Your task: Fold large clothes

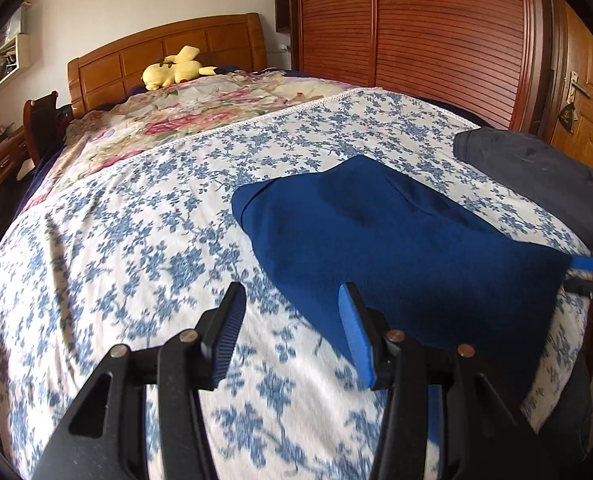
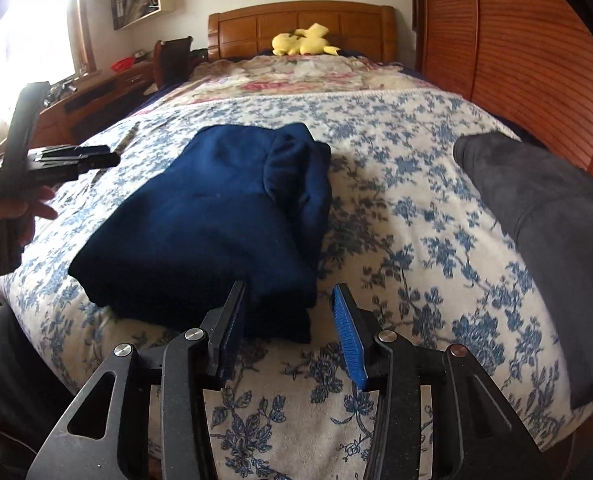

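A dark blue garment (image 1: 396, 248) lies folded in a compact rectangle on the blue-flowered bedspread (image 1: 136, 240); it also shows in the right wrist view (image 2: 216, 216). My left gripper (image 1: 292, 300) is open and empty, just above the bedspread at the garment's near left edge. My right gripper (image 2: 288, 300) is open and empty, at the garment's near right corner. The left gripper also appears at the left of the right wrist view (image 2: 96, 158), held in a hand.
A dark grey folded garment (image 1: 536, 176) lies right of the blue one, near the bed's right edge; it also shows in the right wrist view (image 2: 548, 220). A yellow plush toy (image 2: 302, 40) sits by the headboard. A wooden wardrobe (image 1: 416, 32) stands to the right, a desk (image 2: 96, 96) to the left.
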Tool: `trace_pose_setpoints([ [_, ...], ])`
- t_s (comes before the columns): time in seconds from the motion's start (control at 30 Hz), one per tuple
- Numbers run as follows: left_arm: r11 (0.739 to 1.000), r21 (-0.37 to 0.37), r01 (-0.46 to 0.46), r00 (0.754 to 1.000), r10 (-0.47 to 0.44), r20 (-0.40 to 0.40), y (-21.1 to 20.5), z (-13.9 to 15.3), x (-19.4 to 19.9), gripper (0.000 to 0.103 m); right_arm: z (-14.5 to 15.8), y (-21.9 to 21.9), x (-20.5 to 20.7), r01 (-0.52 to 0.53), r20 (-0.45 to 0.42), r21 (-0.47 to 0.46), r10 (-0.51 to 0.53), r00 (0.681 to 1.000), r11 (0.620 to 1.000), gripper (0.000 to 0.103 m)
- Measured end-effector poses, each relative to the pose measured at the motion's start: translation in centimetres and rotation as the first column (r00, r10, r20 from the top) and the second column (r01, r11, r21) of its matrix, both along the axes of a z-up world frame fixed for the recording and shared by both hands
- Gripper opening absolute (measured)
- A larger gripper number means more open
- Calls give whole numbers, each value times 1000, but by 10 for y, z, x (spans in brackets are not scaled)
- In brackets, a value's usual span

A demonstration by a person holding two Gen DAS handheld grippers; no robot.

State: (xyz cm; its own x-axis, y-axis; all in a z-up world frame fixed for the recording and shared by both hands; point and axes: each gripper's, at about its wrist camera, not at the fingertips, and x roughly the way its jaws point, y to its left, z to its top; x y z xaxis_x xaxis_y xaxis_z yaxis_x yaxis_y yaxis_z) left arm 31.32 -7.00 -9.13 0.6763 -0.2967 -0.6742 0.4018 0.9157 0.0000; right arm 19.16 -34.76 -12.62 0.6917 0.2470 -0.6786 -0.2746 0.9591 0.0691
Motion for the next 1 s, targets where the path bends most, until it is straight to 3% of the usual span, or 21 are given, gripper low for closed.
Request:
trace_pose_setpoints([
  [0.3, 1000, 6, -5, 998, 6, -67, -16, -24, 62, 47, -26, 5, 19, -3, -81, 36, 6, 997, 999, 43],
  [0.63, 999, 5, -40, 986, 40, -160, -22, -50, 134, 47, -32, 8, 21, -25, -137, 29, 28, 990, 999, 44],
  [0.8, 999, 18, -33, 982, 35, -184, -29, -62, 151, 47, -38, 15, 20, -27, -154, 11, 29, 988, 1000, 44],
  [1.0, 999, 23, -26, 979, 31, -200, -32, -70, 157, 49, -42, 13, 27, -10, -159, 66, 20, 987, 998, 44],
])
